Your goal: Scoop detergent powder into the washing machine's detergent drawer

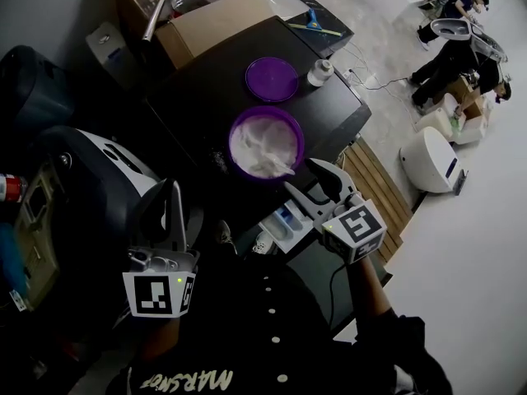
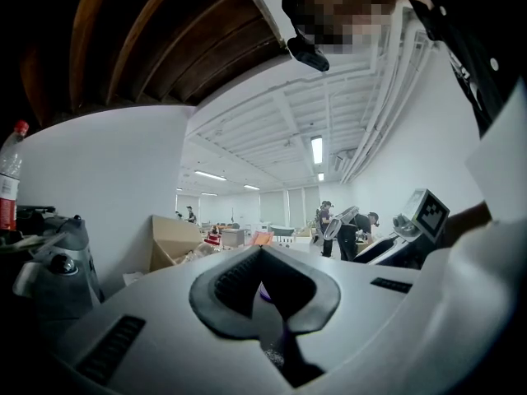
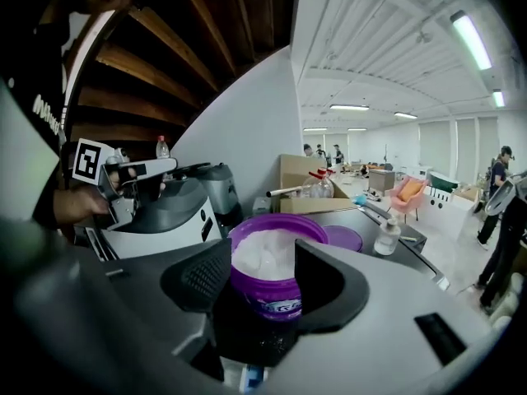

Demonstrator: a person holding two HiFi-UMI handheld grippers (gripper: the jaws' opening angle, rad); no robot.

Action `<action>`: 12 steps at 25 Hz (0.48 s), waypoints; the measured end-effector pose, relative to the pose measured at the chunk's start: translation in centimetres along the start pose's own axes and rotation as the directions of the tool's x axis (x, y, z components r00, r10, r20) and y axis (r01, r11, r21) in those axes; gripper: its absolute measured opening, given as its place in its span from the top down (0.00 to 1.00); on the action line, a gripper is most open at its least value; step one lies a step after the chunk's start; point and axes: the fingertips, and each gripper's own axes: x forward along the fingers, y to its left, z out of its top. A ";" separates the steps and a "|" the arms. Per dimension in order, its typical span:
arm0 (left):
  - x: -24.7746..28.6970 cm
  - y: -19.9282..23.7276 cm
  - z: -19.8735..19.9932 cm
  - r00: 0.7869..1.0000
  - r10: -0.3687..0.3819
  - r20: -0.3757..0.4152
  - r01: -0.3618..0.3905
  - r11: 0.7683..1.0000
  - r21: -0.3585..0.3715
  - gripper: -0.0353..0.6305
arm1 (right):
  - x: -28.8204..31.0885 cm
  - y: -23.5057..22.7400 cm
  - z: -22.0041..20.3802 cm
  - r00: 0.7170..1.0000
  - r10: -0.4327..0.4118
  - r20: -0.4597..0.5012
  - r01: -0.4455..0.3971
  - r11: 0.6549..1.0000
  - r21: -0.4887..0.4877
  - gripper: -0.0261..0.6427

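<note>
A purple tub [image 1: 265, 142] full of white detergent powder stands open on the dark washing machine top [image 1: 198, 97]; I cannot make out a scoop in it. Its purple lid [image 1: 272, 78] lies just behind it. The detergent drawer [image 1: 284, 220] is pulled out at the machine's front edge. My right gripper [image 1: 313, 186] hovers over the drawer, just in front of the tub, open and empty. In the right gripper view the tub [image 3: 278, 304] shows between the spread jaws of the right gripper [image 3: 262, 274]. My left gripper [image 1: 173, 200] is held low at the left, away from the tub. Its pads [image 2: 239, 274] meet, with nothing gripped.
A small white bottle [image 1: 318, 72] stands beside the lid. An open cardboard box [image 1: 206, 15] sits at the back of the machine top. A grey and white appliance [image 1: 90, 171] is at the left. A wooden pallet [image 1: 379, 188], a white round machine [image 1: 432, 159] and people [image 1: 461, 31] are at the right.
</note>
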 end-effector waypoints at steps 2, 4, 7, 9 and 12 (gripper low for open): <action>0.2 -0.3 0.4 1.000 -0.008 0.010 0.008 1.000 0.006 0.94 | -1.3 -0.8 1.5 0.995 -0.024 0.094 0.022 1.000 0.020 0.59; 0.5 -0.7 1.0 1.000 -0.018 0.024 0.018 1.000 0.013 0.94 | -2.9 -1.5 3.4 0.978 -0.071 0.199 0.066 0.997 0.029 0.76; 0.9 -1.2 1.9 0.998 -0.035 0.044 0.034 0.999 0.022 0.94 | -5.2 -2.3 5.5 0.946 -0.141 0.293 0.137 0.990 0.034 0.90; 1.1 -1.6 2.5 0.997 -0.048 0.056 0.046 0.999 0.027 0.94 | -6.5 -2.4 6.5 0.928 -0.159 0.336 0.155 0.987 0.038 0.91; 1.4 -2.3 3.2 0.995 -0.068 0.075 0.066 0.997 0.030 0.94 | -8.3 -2.5 7.6 0.905 -0.185 0.383 0.184 0.982 0.038 0.91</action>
